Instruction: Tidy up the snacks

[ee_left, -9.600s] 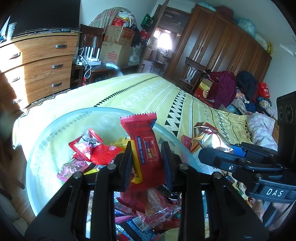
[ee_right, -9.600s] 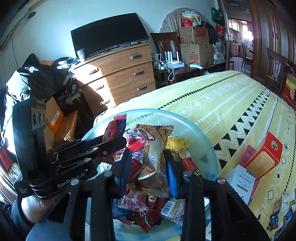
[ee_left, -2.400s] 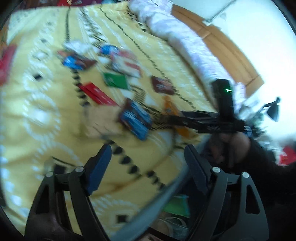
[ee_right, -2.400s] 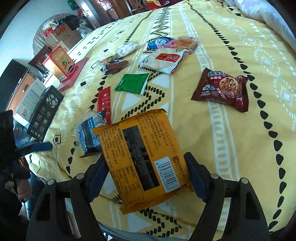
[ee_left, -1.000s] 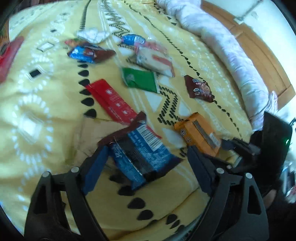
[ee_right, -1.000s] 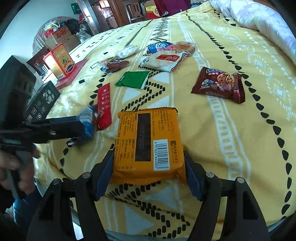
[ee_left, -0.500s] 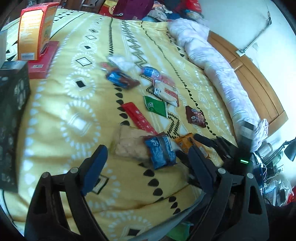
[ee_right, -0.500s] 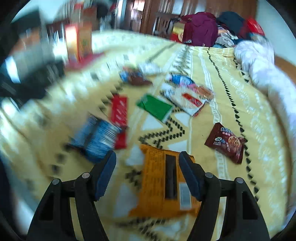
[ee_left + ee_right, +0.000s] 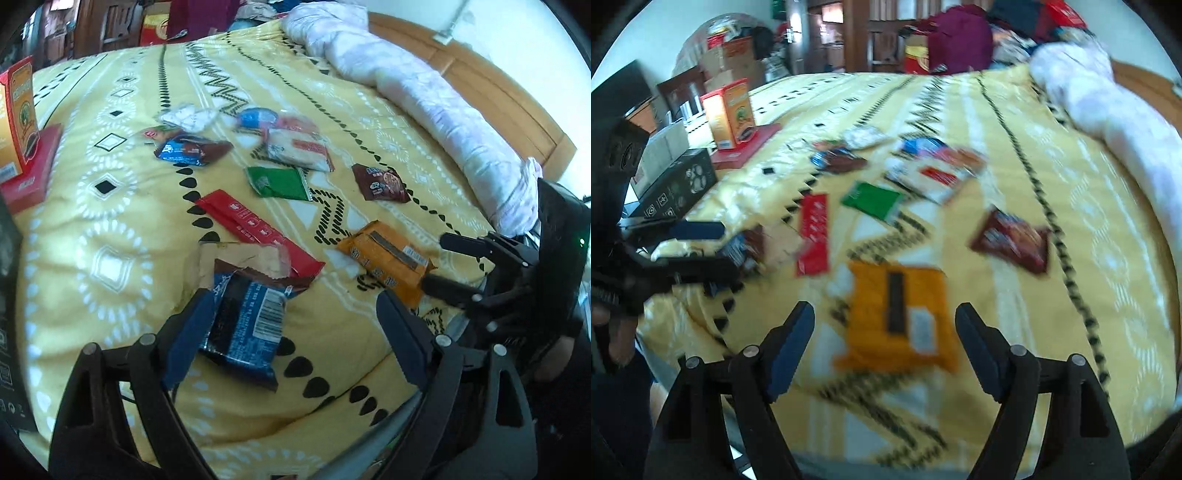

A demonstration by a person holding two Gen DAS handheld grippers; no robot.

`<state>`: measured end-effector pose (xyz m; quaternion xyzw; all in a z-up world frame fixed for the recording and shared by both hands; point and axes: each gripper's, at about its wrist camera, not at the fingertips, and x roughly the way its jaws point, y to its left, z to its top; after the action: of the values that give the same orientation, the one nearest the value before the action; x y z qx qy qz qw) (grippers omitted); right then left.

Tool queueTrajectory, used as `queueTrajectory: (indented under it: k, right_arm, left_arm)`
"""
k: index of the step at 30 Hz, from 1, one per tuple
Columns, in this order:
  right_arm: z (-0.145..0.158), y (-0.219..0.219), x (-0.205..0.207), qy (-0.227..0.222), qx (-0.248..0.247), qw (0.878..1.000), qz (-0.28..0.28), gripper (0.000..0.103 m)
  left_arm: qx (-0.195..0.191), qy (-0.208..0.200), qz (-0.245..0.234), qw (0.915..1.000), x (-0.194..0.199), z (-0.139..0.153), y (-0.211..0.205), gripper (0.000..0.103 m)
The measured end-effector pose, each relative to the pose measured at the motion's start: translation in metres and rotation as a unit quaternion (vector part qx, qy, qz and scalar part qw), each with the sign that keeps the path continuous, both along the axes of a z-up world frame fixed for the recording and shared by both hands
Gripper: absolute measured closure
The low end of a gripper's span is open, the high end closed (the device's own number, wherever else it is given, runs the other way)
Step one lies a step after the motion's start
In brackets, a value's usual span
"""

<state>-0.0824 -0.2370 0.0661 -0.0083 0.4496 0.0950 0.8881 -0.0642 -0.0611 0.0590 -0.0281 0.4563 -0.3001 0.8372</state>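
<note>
Snacks lie spread on the yellow bedspread (image 9: 110, 258). Low in the frame, the blue packet (image 9: 243, 328) rests by the left gripper (image 9: 291, 332), whose fingers stand wide and empty. The orange packet (image 9: 897, 325) lies flat before the right gripper (image 9: 884, 345), whose jaws are opening, nothing held. Lift both hands straight up so no packet gets bumped.

Bright daylight, fisheye-curved dark corners, slight blur at left wrist, heavy motion smear at right.
</note>
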Motion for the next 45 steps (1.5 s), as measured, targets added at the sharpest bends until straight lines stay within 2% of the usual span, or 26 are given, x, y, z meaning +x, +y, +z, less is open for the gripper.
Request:
queueTrajectory:
  k: [2, 5, 10, 15, 16, 17, 19, 23, 29, 33, 36, 40, 43, 45]
  right_arm:
    - [0.001, -0.009, -0.008, 0.005, 0.007, 1.000, -0.008, 0.022]
    - [-0.003, -0.018, -0.013, 0.012, 0.019, 1.000, -0.019, 0.018]
    - [-0.005, -0.024, -0.008, 0.021, 0.040, 0.999, -0.029, 0.018]
    - [-0.007, -0.020, 0.005, 0.036, 0.038, 0.998, -0.023, 0.017]
    - [-0.008, -0.020, 0.007, 0.038, 0.040, 0.998, -0.023, 0.017]
    - [-0.009, -0.020, 0.009, 0.040, 0.042, 0.998, -0.023, 0.017]
    - [-0.010, -0.020, 0.013, 0.043, 0.047, 0.998, -0.026, 0.017]
    - [-0.014, -0.022, 0.018, 0.050, 0.054, 0.997, -0.035, 0.017]
    - [-0.020, -0.026, 0.027, 0.062, 0.051, 0.996, -0.039, 0.017]
    - [-0.029, -0.020, 0.039, 0.072, 0.040, 0.996, -0.028, 0.010]
    - [-0.031, -0.015, 0.046, 0.080, 0.047, 0.995, -0.028, 0.010]
    - [-0.028, -0.001, 0.047, 0.075, 0.032, 0.996, -0.020, 0.008]
    - [-0.040, 0.002, 0.049, 0.086, -0.006, 0.996, -0.027, 0.008]
    - [-0.047, -0.002, 0.050, 0.091, 0.001, 0.995, -0.035, 0.008]
  left_arm:
    - [0.013, -0.013, 0.001, 0.9998, 0.001, -0.002, 0.005, 0.013]
    - [0.005, -0.014, 0.003, 0.9999, 0.005, -0.004, 0.009, 0.011]
    - [-0.001, 0.003, -0.008, 1.0000, 0.013, -0.020, 0.007, 0.010]
    - [0.004, 0.014, 0.005, 0.9999, 0.017, -0.028, 0.008, 0.012]
    - [0.002, 0.012, 0.007, 0.9999, 0.017, -0.028, 0.008, 0.019]
    - [0.002, 0.014, 0.007, 0.9999, 0.017, -0.028, 0.008, 0.036]
    - [0.012, 0.009, 0.009, 0.9998, 0.016, -0.028, 0.007, 0.055]
    - [0.014, 0.009, 0.007, 0.9998, 0.012, -0.025, 0.010, 0.055]
    - [0.003, 0.005, 0.032, 0.9995, 0.003, -0.009, 0.021, 0.055]
    - [-0.006, 0.000, 0.034, 0.9994, 0.003, 0.000, 0.021, 0.055]
    - [-0.009, 0.001, 0.039, 0.9992, 0.006, 0.004, 0.021, 0.055]
    - [-0.008, 0.005, 0.042, 0.9991, 0.006, 0.002, 0.021, 0.055]
    - [-0.008, 0.008, 0.043, 0.9990, 0.006, 0.000, 0.020, 0.055]
    - [-0.005, 0.007, 0.043, 0.9990, 0.005, 0.000, 0.019, 0.055]
